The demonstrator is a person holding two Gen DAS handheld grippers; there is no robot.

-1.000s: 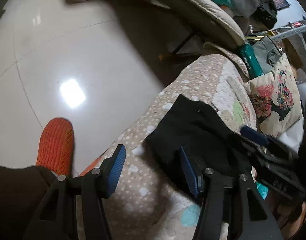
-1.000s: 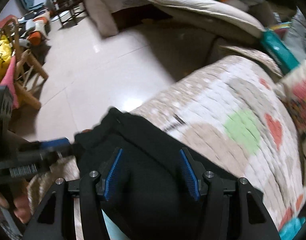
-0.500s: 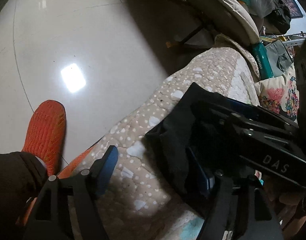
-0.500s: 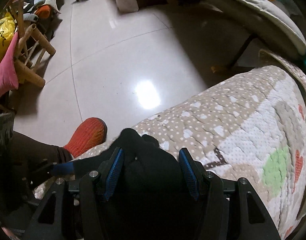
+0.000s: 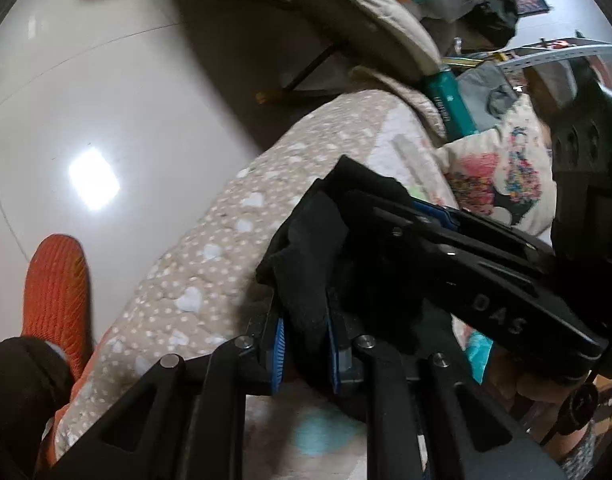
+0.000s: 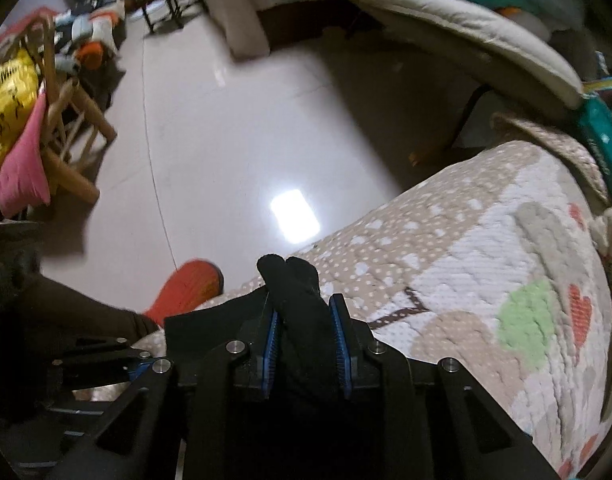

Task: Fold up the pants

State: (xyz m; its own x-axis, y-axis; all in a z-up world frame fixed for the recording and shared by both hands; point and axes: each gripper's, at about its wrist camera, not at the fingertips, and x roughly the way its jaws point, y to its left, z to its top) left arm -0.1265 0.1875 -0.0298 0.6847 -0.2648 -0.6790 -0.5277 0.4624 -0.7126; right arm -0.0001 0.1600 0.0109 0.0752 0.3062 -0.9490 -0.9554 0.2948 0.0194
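A heart-patterned quilt (image 6: 486,280) spreads under and ahead of the tool. Left of it lie glossy floor tiles (image 6: 226,140), an orange slipper (image 5: 54,288) and, farther off, a wooden chair (image 6: 70,128).

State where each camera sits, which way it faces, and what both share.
Left wrist: on the left hand-held gripper, facing down at the pants on the quilt; shows the right hand-held gripper and a foot.
Right wrist: on the right hand-held gripper, facing steeply down at the pants, jaws closing on them.
Shared: pants, quilt, foot, floor.
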